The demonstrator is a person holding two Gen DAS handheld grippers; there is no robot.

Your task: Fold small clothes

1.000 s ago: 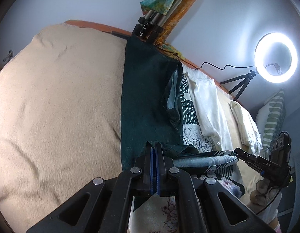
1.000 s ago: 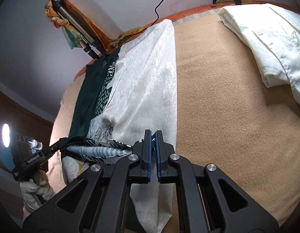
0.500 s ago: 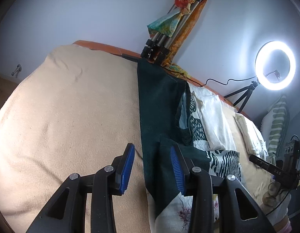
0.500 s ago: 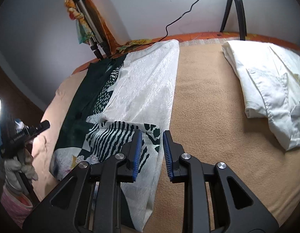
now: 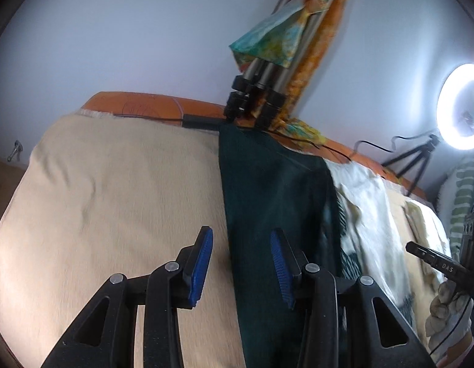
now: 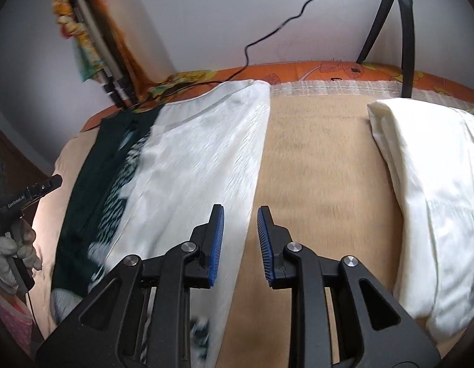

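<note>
A long folded garment (image 6: 191,165) is lying lengthwise on the bed's tan blanket (image 6: 323,165), its long axis running from the near edge toward the wall, with its dark green side (image 5: 267,214) lying to the left and its white side to the right. The left hand-held gripper (image 5: 241,266) is hanging over the green edge with its jaws partly apart, holding nothing. The right hand-held gripper (image 6: 240,242) is hovering over the white edge with a narrower gap, also gripping nothing, while a folded white garment (image 6: 430,199) is resting well apart at the right.
</note>
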